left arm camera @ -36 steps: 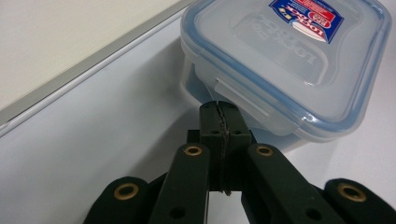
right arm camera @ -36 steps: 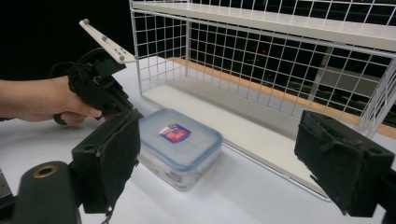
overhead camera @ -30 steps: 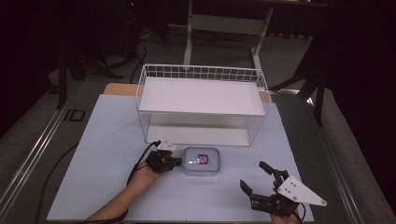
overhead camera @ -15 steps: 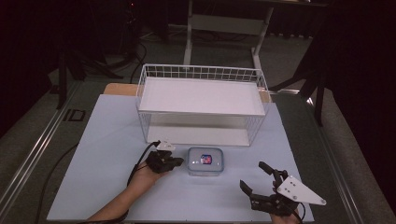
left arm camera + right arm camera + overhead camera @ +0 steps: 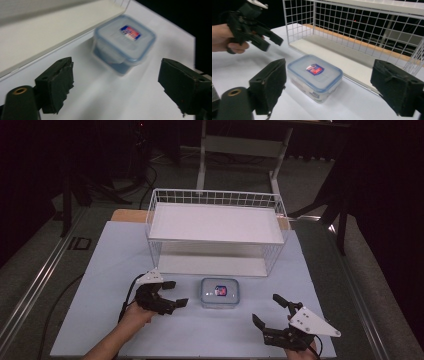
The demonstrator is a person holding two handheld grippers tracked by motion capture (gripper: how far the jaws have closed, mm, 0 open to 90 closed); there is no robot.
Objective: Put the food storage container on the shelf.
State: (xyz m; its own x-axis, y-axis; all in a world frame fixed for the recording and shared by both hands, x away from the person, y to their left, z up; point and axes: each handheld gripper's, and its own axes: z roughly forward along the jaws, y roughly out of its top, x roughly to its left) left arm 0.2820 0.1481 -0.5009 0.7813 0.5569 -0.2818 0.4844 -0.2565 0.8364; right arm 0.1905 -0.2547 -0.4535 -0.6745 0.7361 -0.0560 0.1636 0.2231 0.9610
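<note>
A: Where's the box (image 5: 219,292)?
B: On tabletop (image 5: 115,255), just before the rack (image 5: 216,232). Left tongs (image 5: 172,293) just opened wide, nothing between; backed off. Right tongs (image 5: 265,311) wide too, empty, prob. waiting.

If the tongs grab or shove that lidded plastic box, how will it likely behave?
The plastic box looks rigid, so it should probably keep its shape. Its see-through walls show nothing obvious inside, so it's likely light and may slide on the smooth table. Low and flat-bottomed, it seems unlikely to tip.
</note>
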